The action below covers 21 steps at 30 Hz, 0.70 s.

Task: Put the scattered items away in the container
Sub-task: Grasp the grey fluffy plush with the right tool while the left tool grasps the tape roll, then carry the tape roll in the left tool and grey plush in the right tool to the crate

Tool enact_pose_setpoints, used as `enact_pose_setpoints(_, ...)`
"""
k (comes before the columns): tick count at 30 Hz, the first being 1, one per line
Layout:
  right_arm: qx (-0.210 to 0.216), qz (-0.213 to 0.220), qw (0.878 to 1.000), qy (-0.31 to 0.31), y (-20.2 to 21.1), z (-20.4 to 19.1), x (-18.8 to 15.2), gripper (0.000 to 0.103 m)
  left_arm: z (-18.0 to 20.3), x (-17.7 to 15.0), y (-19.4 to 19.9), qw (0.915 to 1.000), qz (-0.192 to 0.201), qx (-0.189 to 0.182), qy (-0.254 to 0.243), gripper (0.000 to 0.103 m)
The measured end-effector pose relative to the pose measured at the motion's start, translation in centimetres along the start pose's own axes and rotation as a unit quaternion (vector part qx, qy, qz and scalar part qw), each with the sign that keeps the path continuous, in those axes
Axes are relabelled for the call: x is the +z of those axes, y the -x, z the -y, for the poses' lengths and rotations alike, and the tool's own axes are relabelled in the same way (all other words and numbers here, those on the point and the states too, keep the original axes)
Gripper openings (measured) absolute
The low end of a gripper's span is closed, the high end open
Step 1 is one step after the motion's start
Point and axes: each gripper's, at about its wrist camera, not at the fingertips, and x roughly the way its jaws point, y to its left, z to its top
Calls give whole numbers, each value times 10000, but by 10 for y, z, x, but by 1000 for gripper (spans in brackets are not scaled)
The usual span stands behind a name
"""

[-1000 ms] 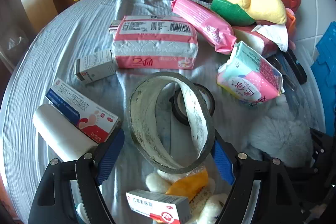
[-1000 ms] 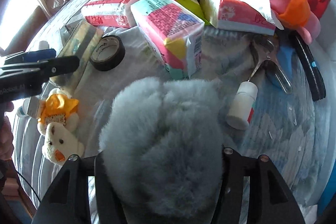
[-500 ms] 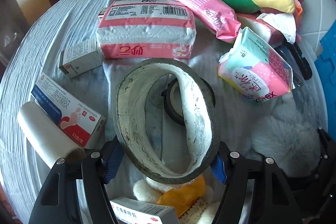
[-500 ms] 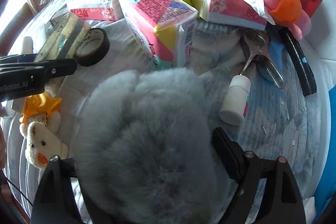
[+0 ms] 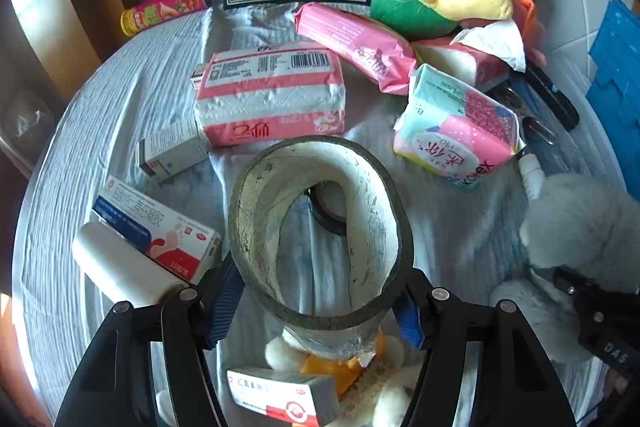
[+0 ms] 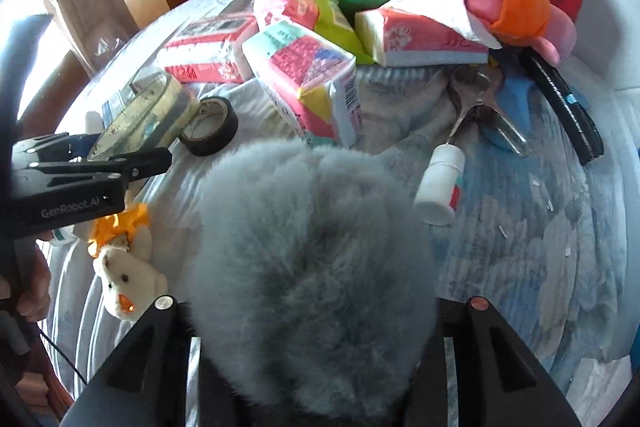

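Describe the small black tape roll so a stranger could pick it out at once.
Start at the pink-and-white tissue pack on the cloth-covered table. Just in front lies a big, grimy tape ring; the small black tape roll sits beside it. It is far smaller, clean and black, lying flat.

A wide, grimy roll of tape (image 5: 320,239), squashed oval with a dirty white inside, stood on edge between my left fingers (image 5: 224,301), clear of the pale cloth. A fluffy grey plush ball (image 6: 312,259) sat squeezed between my right fingers, which its fur hid.
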Motion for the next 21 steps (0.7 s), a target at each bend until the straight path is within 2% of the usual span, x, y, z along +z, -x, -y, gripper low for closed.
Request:
enact_pose_setpoints(6,-106,638,9976,-244,50,-12,17,34,6,12,39,9979,568,-89,-293,61)
enact_pose_setpoints(11,-377,1088,9929,-314,98,-28,29,34,26,26,89,9917,1142,-187,-566,61)
enact_pose_setpoints(15,-617,1550,9852,-407,155,-27,38,34,48,38,139,9811,1708,-359,-834,61)
enact_pose_setpoints(21,-1031,2330,9654,-549,249,-25,38,34,97,55,209,9599,2436,-594,-1252,61)
